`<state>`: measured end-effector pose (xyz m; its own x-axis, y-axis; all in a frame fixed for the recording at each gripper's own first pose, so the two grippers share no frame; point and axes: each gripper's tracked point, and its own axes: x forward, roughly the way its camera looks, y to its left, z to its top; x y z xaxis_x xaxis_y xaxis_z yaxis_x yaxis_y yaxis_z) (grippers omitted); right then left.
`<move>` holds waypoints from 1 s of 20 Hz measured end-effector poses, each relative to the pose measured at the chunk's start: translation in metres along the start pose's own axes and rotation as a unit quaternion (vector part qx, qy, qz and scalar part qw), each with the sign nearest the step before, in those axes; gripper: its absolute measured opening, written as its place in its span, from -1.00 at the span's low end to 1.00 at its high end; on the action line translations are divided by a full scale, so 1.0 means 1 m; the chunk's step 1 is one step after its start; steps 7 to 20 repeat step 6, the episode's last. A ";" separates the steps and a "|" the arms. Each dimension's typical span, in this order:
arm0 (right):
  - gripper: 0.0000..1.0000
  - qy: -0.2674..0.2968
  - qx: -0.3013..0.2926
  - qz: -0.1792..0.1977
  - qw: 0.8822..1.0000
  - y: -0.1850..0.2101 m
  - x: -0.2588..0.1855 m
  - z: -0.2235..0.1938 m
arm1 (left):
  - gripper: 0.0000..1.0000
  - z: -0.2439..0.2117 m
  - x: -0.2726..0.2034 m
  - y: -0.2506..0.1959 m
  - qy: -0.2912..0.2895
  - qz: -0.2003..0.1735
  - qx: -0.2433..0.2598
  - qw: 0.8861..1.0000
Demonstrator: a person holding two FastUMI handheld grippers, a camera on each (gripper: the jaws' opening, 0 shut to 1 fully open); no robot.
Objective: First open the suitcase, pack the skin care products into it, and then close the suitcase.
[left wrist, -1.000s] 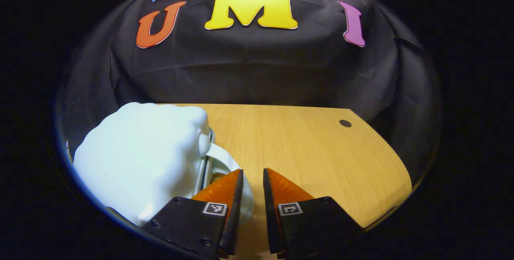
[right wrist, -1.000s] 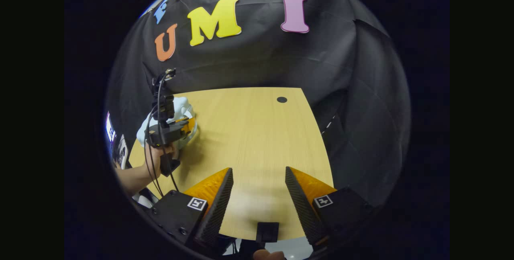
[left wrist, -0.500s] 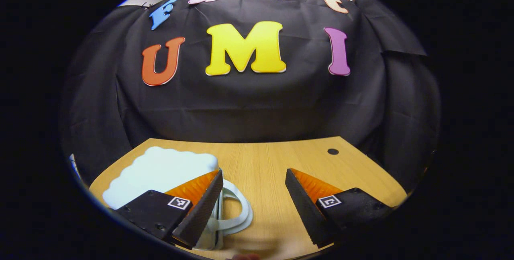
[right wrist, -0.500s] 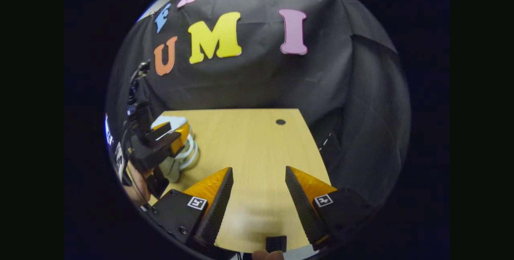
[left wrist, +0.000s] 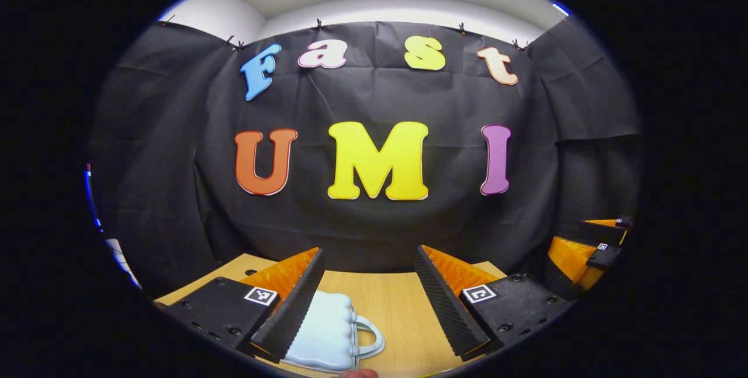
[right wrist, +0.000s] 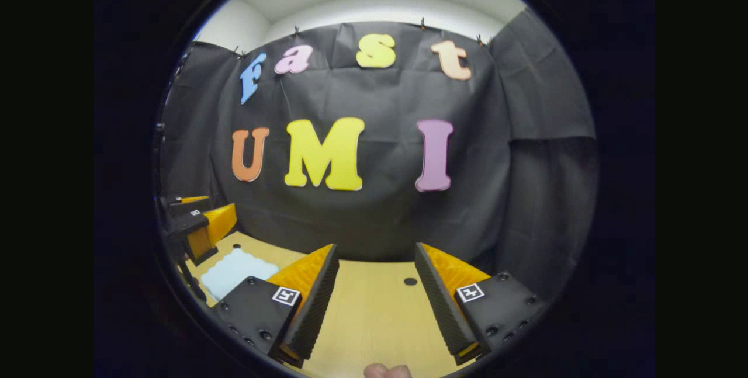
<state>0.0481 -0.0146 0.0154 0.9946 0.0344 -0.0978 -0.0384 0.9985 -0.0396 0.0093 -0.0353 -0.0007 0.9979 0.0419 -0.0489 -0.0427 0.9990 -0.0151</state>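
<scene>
Both grippers have lifted away since a second ago, the left gripper released from the handle and spread wide, the right gripper spread and empty, while the pale blue suitcase lies closed on the table below the left one.

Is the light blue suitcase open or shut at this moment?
Shut. The suitcase lies flat on the table, scalloped shell up, handle at its side, no gap or interior visible. Both grippers are raised clear.
</scene>
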 end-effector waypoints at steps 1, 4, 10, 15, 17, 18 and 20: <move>0.58 -0.010 -0.002 0.003 1.000 0.008 -0.003 0.008 | 0.97 0.005 -0.005 0.001 -0.004 0.001 -0.002 1.000; 0.57 -0.030 -0.011 0.004 0.999 0.018 -0.007 0.021 | 0.98 0.007 -0.015 0.005 -0.003 0.005 -0.008 1.000; 0.55 -0.031 -0.009 0.006 0.999 0.025 -0.007 0.023 | 0.97 0.005 -0.018 0.007 -0.001 -0.001 -0.014 1.000; 0.55 -0.031 -0.009 0.006 0.999 0.025 -0.007 0.023 | 0.97 0.005 -0.018 0.007 -0.001 -0.001 -0.014 1.000; 0.55 -0.031 -0.009 0.006 0.999 0.025 -0.007 0.023 | 0.97 0.005 -0.018 0.007 -0.001 -0.001 -0.014 1.000; 0.55 -0.031 -0.009 0.006 0.999 0.025 -0.007 0.023 | 0.97 0.005 -0.018 0.007 -0.001 -0.001 -0.014 1.000; 0.55 -0.031 -0.009 0.006 0.999 0.025 -0.007 0.023 | 0.97 0.005 -0.018 0.007 -0.001 -0.001 -0.014 1.000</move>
